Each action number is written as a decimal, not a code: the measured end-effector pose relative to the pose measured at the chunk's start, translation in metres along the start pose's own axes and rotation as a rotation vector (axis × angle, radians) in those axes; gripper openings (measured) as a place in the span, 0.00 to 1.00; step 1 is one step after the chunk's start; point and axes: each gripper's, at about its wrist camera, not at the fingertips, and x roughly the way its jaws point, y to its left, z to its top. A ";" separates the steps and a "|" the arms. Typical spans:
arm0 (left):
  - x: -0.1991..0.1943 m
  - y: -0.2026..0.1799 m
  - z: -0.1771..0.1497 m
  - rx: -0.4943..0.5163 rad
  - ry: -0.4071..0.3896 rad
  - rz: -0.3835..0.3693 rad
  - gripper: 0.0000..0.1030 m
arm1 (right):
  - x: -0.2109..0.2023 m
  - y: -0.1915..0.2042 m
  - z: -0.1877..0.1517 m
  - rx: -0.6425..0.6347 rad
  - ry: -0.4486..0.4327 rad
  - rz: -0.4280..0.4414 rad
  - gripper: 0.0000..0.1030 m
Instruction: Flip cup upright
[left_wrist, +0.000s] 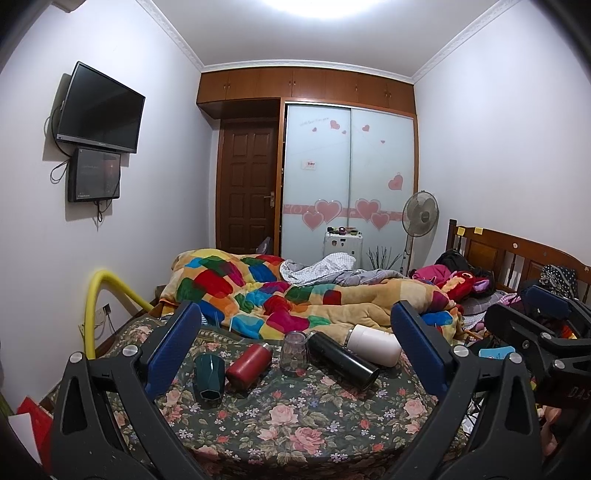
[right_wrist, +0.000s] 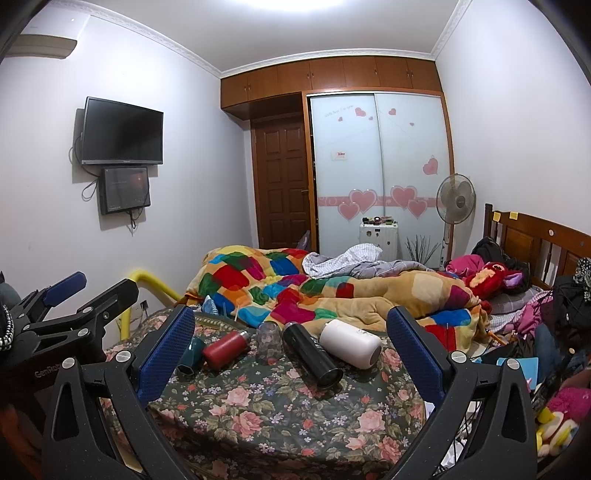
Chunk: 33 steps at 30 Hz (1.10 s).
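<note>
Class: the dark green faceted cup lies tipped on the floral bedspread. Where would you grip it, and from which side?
Grip the green cup across its faceted walls near the middle, coming from above with the open left gripper, the closer one. Flat facets probably seat the fingers, and its mouth faces the camera, leaving the sides free.

Patchwork quilt (left_wrist: 280, 295), wall television (left_wrist: 99, 109), pedestal fan (left_wrist: 420, 214), heart-stickered wardrobe doors (left_wrist: 349, 170).

On the bedspread (left_wrist: 295, 417), cup (left_wrist: 209, 376) at nine o'clock, then bottle (left_wrist: 248, 363), glass (left_wrist: 293, 352), flask (left_wrist: 341, 360), tumbler (left_wrist: 373, 344) at three; quilt (left_wrist: 295, 291) behind
</note>
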 end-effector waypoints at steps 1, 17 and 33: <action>0.000 0.002 0.001 0.001 -0.002 0.002 1.00 | 0.000 0.000 0.000 -0.001 -0.001 -0.001 1.00; 0.003 0.003 -0.005 -0.009 -0.001 0.006 1.00 | 0.001 -0.003 -0.002 0.002 -0.003 0.002 1.00; 0.004 0.002 -0.010 -0.011 -0.002 0.010 1.00 | -0.002 0.001 0.000 -0.003 -0.005 0.000 1.00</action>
